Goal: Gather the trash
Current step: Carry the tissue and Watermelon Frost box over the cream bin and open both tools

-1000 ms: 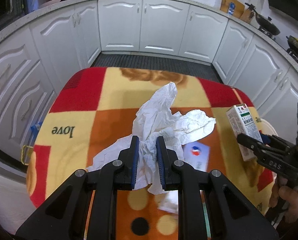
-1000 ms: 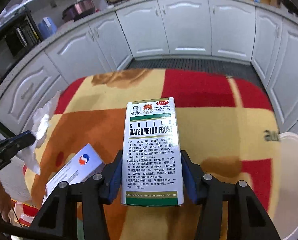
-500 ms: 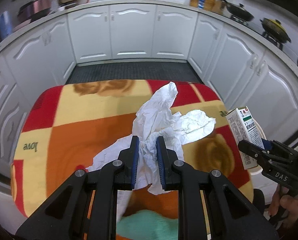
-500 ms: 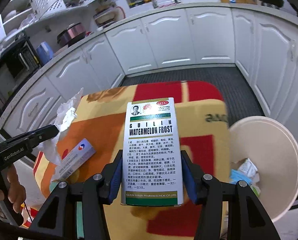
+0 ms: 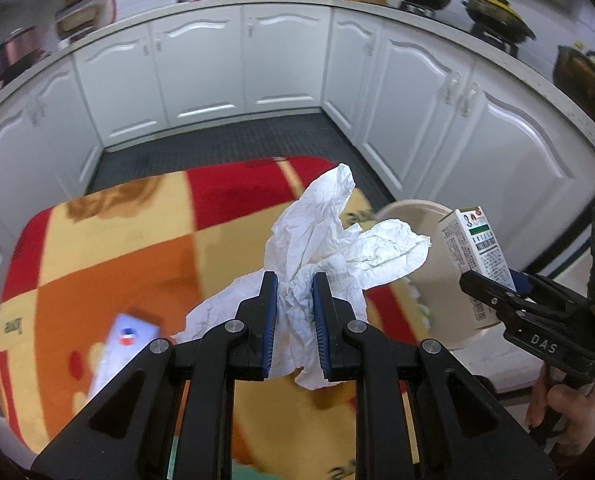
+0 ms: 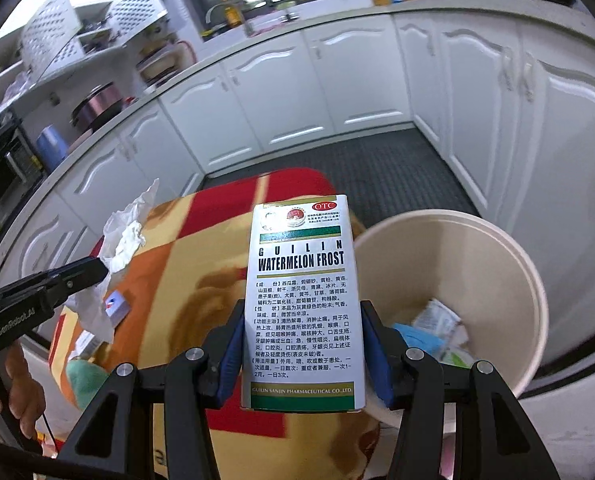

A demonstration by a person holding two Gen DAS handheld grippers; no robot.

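Note:
My left gripper (image 5: 294, 300) is shut on a crumpled white tissue (image 5: 329, 232) and holds it above the right end of the patterned table. My right gripper (image 6: 303, 344) is shut on a white medicine box (image 6: 303, 300) marked "Watermelon Frost", held upright at the left rim of a cream trash bin (image 6: 533, 280). The bin (image 5: 417, 212) stands on the floor just right of the table and holds several scraps. The box (image 5: 477, 256) and right gripper (image 5: 509, 292) also show in the left wrist view. The tissue (image 6: 125, 236) and left gripper (image 6: 97, 268) show in the right wrist view.
The table is covered by a red, orange and yellow blanket (image 5: 117, 248). A small white box with a red-blue logo (image 5: 125, 336) lies on it at the left. White kitchen cabinets (image 5: 281, 60) curve around a dark floor mat (image 5: 225, 144).
Both grippers have swung right with their loads, from over the middle of the table to the trash bin. The bin has come into both views.

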